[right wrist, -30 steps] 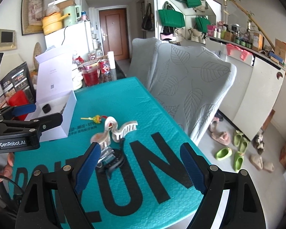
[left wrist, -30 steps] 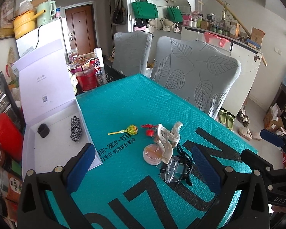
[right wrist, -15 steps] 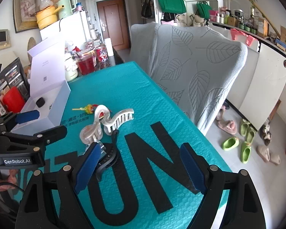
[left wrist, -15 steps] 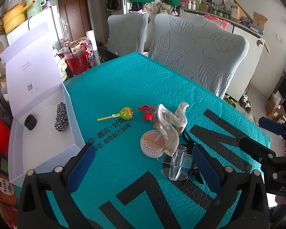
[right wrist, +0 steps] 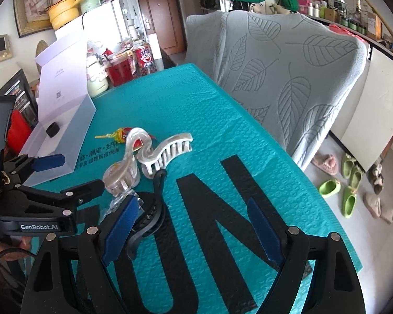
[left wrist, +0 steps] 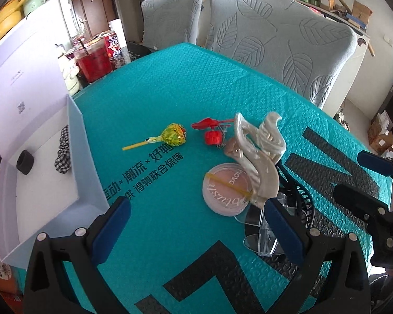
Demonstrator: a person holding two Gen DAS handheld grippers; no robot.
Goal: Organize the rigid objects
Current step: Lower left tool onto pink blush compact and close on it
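**Pearl clip sits just ahead of the left jaws, off to their right**

Pearly plastic marks our likeliest target: the large pearl-white hair claw clip point(left wrist: 259, 151) stands on the teal counter point(left wrist: 170, 83) just beyond the tip of the left gripper point(left wrist: 196, 222), toward its right finger. Its jaws are wide apart and hold nothing. The clip's long axis runs from near the right finger away and leftward, so we judge it lies slantwise to the gap, not squarely between the fingers. It leans on a round pink compact point(left wrist: 226, 189), touching it, and a clear clip point(left wrist: 264, 233) lies right at the right finger, partly hidden behind it.

From the right gripper point(right wrist: 194, 230), the same pearl clip point(right wrist: 154, 151) lies ahead and left of the jaws, which are also spread and empty. A black claw clip point(right wrist: 149, 214) curves against the inner face of its left finger, closer to these jaws than anything else.

We think the left gripper is nearer the pearl clip, the right nearer the black one. The open white box point(left wrist: 39, 172), with a black ring point(left wrist: 25, 161) and checked scrunchie point(left wrist: 63, 151) inside, sits left of the left jaws. A lollipop point(left wrist: 170, 138) and small red clip point(left wrist: 212, 133) lie further ahead, between box and pearl clip.
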